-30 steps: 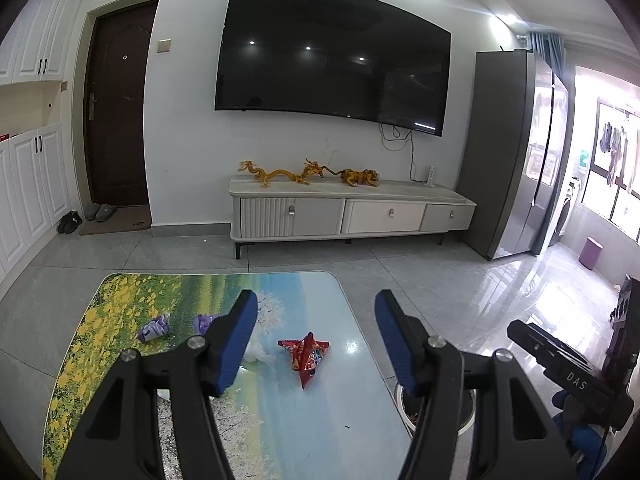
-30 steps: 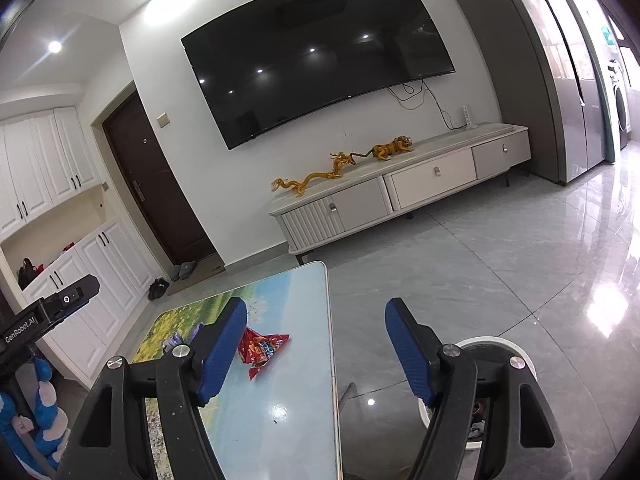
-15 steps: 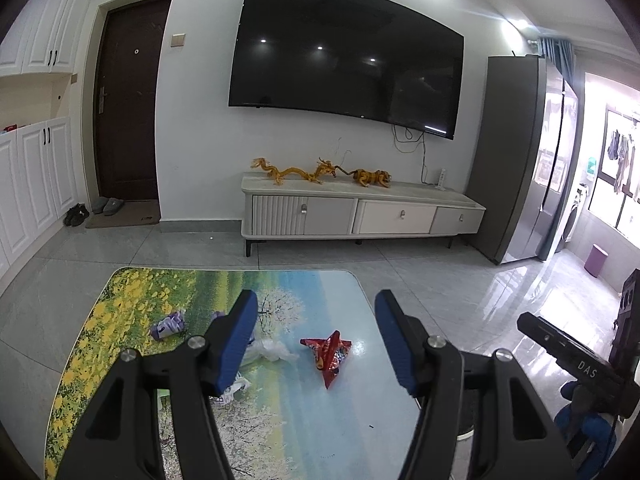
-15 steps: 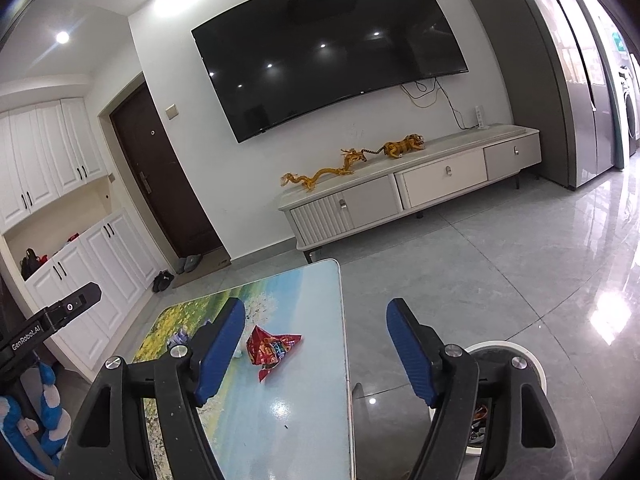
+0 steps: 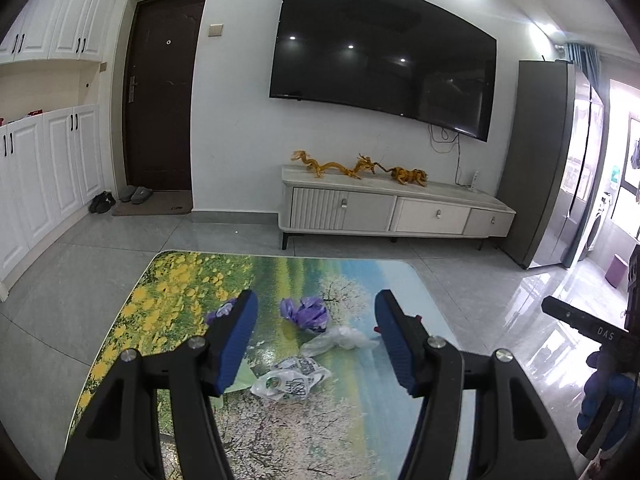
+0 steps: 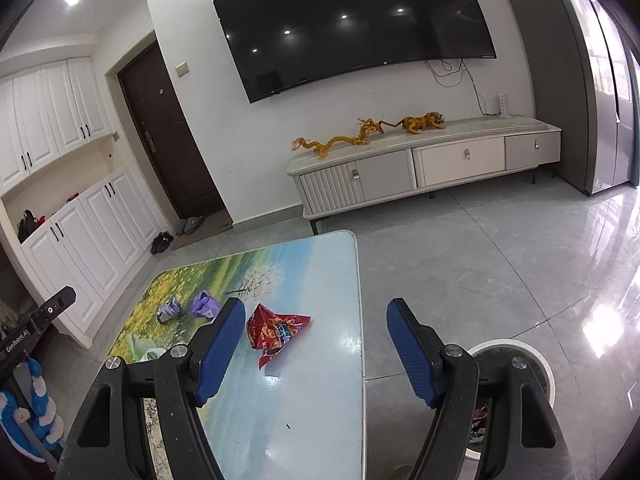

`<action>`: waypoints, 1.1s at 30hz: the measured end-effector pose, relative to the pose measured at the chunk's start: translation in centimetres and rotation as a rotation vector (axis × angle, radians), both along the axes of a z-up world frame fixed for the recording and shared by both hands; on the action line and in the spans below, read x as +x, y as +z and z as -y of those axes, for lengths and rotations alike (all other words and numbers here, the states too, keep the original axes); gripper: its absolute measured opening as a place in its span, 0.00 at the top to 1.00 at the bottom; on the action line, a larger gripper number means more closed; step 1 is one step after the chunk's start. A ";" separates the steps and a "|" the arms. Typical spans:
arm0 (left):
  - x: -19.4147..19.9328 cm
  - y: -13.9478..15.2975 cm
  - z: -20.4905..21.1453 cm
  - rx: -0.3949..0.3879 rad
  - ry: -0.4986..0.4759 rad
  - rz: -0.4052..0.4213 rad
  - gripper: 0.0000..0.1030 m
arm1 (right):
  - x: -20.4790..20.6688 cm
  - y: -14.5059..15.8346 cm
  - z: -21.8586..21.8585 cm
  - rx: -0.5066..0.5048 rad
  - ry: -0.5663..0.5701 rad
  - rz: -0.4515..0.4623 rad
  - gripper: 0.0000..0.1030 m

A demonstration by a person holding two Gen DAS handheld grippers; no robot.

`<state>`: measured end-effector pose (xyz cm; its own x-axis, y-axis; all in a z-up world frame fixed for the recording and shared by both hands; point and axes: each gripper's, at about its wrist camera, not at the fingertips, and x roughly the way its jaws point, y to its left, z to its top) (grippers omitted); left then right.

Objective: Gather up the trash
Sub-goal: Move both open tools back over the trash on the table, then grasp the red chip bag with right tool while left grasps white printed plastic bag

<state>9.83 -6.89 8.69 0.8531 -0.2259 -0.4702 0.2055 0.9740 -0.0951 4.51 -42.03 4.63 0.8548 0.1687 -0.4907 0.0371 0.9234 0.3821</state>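
Trash lies on a low table (image 5: 304,432) with a landscape print. In the left wrist view I see a purple crumpled bag (image 5: 306,312), a clear plastic wrap (image 5: 340,340), a white printed bag (image 5: 292,380) and a small purple wrapper (image 5: 220,310) partly behind a finger. My left gripper (image 5: 316,336) is open above them and empty. In the right wrist view a red snack wrapper (image 6: 276,330) lies on the table (image 6: 304,420). My right gripper (image 6: 316,344) is open and empty, just right of the wrapper. A white bin (image 6: 540,368) stands on the floor below its right finger.
A TV cabinet (image 5: 392,212) with golden dragon figures stands against the far wall under a large TV (image 5: 380,56). White cupboards (image 5: 44,168) line the left wall, a grey fridge (image 5: 540,168) stands at right. Tiled floor surrounds the table.
My left gripper has swung left over the table: the purple and white bags now lie between its fingers and the red wrapper has slipped behind the right finger. The right gripper has tilted down a little.
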 end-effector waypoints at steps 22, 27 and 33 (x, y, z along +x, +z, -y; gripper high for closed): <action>8.1 -12.1 2.3 0.191 -0.107 -0.221 0.42 | 11.8 -6.8 -7.8 -0.092 0.220 -0.155 0.29; 9.5 -13.9 2.5 0.228 -0.109 -0.257 0.42 | 14.1 -8.3 -9.3 -0.117 0.256 -0.168 0.30; 9.5 -15.0 3.1 0.247 -0.141 -0.266 0.49 | 15.5 -10.2 -10.1 -0.137 0.276 -0.196 0.57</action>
